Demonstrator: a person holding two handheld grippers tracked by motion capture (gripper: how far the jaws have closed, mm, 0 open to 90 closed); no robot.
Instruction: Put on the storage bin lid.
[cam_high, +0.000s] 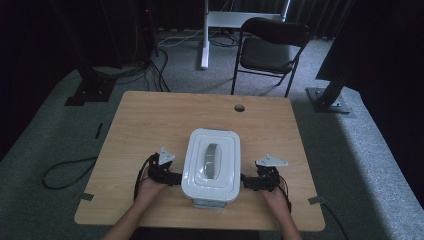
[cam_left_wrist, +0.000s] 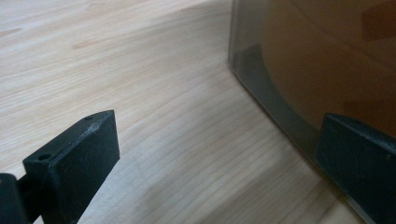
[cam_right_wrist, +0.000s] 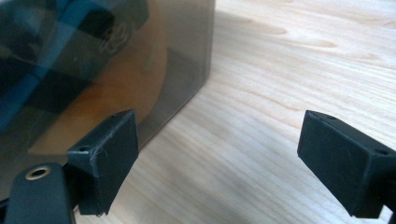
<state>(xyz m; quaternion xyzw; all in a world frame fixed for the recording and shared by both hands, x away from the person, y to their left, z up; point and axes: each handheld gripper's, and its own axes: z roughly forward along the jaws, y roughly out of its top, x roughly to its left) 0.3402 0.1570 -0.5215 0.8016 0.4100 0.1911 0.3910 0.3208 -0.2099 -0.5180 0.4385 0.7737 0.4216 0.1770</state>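
A box with a white lid (cam_high: 210, 163) and a grey handle (cam_high: 212, 161) stands on the wooden table (cam_high: 150, 120), near its front edge. My left gripper (cam_high: 172, 176) is at the box's left side, open, with one jaw close against the translucent wall (cam_left_wrist: 317, 60). My right gripper (cam_high: 248, 182) is at the box's right side, open, its left jaw near the smoky wall (cam_right_wrist: 140, 51). Nothing lies between either pair of jaws; bare wood (cam_left_wrist: 187, 140) shows there.
A round cable hole (cam_high: 239, 107) sits at the table's far edge. A black folding chair (cam_high: 270, 47) and white desk leg (cam_high: 204, 35) stand beyond the table. Black stands and cables lie on the carpet at left and right.
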